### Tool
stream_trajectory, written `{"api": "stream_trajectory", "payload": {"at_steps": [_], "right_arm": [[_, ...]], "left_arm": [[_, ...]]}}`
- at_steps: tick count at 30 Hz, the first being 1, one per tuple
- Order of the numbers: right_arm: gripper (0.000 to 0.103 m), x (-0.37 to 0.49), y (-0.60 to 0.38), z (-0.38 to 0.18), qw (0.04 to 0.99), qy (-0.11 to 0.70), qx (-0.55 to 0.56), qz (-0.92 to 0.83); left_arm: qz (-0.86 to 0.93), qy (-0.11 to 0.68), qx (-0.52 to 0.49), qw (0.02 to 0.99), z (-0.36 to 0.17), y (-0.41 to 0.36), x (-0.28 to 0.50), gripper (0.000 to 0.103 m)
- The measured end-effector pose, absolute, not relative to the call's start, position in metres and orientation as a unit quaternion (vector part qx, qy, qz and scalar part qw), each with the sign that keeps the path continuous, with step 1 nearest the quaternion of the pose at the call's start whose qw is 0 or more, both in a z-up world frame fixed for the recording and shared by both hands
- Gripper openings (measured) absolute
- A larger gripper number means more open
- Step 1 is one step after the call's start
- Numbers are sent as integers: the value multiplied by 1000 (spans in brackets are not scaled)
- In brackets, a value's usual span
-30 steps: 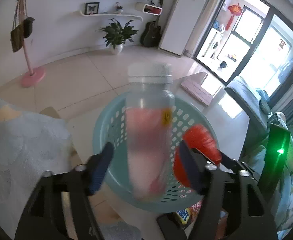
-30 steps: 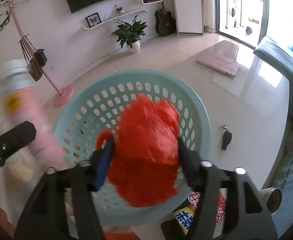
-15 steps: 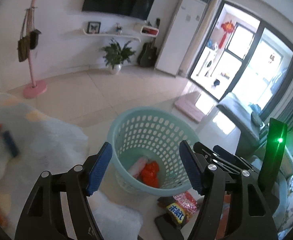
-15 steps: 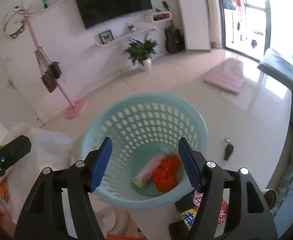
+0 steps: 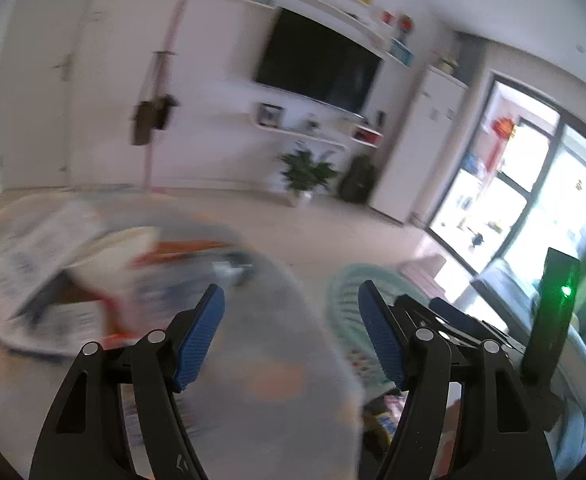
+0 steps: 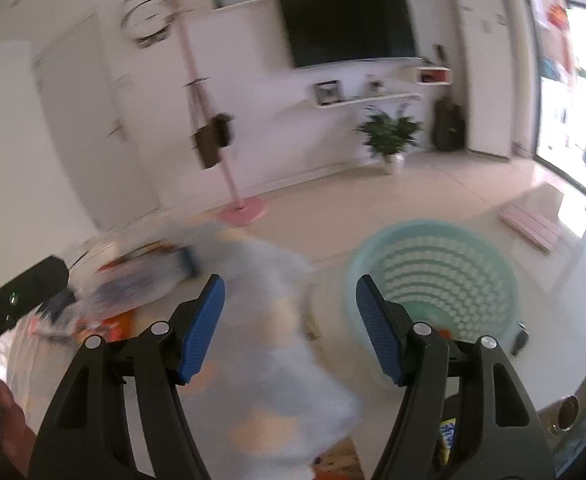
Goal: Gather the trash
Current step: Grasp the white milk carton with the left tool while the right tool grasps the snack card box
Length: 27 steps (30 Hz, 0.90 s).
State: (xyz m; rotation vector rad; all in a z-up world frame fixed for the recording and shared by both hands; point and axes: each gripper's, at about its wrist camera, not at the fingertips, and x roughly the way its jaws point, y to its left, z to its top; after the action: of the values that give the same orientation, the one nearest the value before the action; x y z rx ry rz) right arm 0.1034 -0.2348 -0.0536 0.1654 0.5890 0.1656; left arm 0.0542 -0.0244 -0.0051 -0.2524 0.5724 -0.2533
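Right wrist view: the teal laundry basket (image 6: 433, 280) stands right of centre on the pale floor, something orange just showing inside. Right gripper (image 6: 289, 320) gapes empty over a blurred pale cloth (image 6: 277, 320); left gripper (image 5: 291, 332) likewise spread, holding nothing

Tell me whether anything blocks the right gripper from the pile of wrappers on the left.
Nothing visible blocks it. The right gripper is open and empty, over the pale blue cloth. The blurred wrappers lie on the cloth to its left. The basket stands on the other side, to the right.
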Motion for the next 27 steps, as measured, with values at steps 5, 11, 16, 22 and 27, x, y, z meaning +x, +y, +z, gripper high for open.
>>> {"api": "stream_trajectory", "payload": {"at_steps": [5,11,16,22,27], "right_arm": [[65,89,-169,-54,942,302,40,140],[68,75,-98,-69,923,329,0,199],[68,76,-71,-79,914,348,-13,207],[68,86,-61,-87,906,368,-19,210],[74,95,-58,-95,897,385,-8,217]], "left_arm": [[-63,278,-132,949,-2,41,36,67],[17,275,-74,959,-2,104,39,70],[-27,298,-51,953,-11,132,64,82],[-22,347,29,937,-28,133,107,83],[-21,380,66,922,-43,125,127,79]]}}
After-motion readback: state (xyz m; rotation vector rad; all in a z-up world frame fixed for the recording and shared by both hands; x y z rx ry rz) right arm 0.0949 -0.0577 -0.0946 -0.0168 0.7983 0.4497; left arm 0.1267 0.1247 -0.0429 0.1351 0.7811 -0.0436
